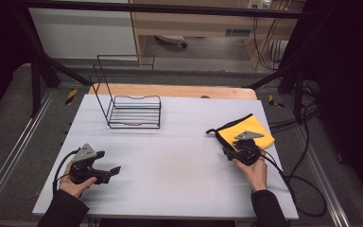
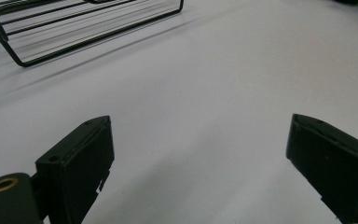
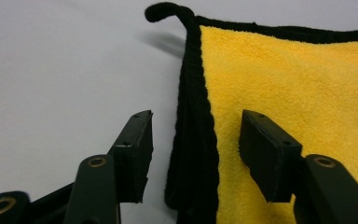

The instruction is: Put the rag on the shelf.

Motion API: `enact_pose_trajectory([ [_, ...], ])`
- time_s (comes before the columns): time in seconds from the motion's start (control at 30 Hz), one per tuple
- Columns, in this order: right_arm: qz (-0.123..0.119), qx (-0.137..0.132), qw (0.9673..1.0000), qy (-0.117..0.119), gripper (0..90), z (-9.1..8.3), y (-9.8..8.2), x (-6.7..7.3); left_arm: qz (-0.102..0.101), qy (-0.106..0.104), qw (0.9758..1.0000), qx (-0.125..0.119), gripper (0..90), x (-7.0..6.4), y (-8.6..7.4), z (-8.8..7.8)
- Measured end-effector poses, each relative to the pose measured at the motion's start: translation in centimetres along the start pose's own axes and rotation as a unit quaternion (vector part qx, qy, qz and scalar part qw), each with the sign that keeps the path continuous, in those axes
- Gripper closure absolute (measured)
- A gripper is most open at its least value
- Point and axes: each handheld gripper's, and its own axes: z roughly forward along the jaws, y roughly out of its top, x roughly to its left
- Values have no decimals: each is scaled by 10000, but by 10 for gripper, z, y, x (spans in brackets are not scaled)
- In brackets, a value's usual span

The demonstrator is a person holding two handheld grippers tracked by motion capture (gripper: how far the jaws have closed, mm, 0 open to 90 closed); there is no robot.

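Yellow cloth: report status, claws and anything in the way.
Right claw open, straddling the black-trimmed edge of the yellow cloth, pads not yet pressing. Left claw open, holding nothing. Wire rack well clear.

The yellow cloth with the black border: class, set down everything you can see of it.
The yellow fleecy cloth with a black stitched border lies folded flat on the pale grey table, near its right edge. A black hanging loop sticks out at one corner. Its black edge shows stacked layers. The right tool straddles that edge, one jaw over the yellow, one over the table, pads not yet pressing.
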Motion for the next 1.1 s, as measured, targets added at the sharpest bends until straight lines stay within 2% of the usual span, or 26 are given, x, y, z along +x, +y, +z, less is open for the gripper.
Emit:
enact_pose_trajectory([
  [0.1,2,-2,9998,-208,491,5,0,1,2,-5,10000,-2,77,0,0,0],
  [0.13,2,-2,9998,-208,491,5,0,1,3,-5,10000,0,77,0,0,0],
  [0.2,-117,30,9992,-378,509,9,-2,3,3,-12,10000,-4,77,0,0,0],
  [0.37,-219,62,9985,-493,595,9,-3,4,3,-8,10000,-4,78,0,0,0],
  [0.4,-261,83,9983,-509,645,9,-3,4,5,-7,10000,-2,78,0,0,0],
  [0.43,-261,83,9983,-509,645,9,-3,4,5,-7,10000,-2,78,0,0,0],
  [0.47,-299,103,9981,-521,681,8,-2,2,-1,-8,10000,-3,78,0,0,0],
  [0.5,-300,112,9982,-514,727,8,-2,2,-3,-9,10000,-6,79,0,0,0],
  [0.63,-273,140,9983,-488,782,6,-1,-1,-3,-4,10000,-6,80,1,0,0],
  [0.9,-103,-32,9994,-324,805,-6,3,-4,1,2,10000,-10,80,1,0,0],
  [1.0,-10,-164,9998,-81,806,-14,4,-2,1,9,10000,-16,80,1,0,-1],
  [1.1,-43,-194,9997,113,805,-19,8,7,1,17,10000,-23,81,0,0,-1],
])
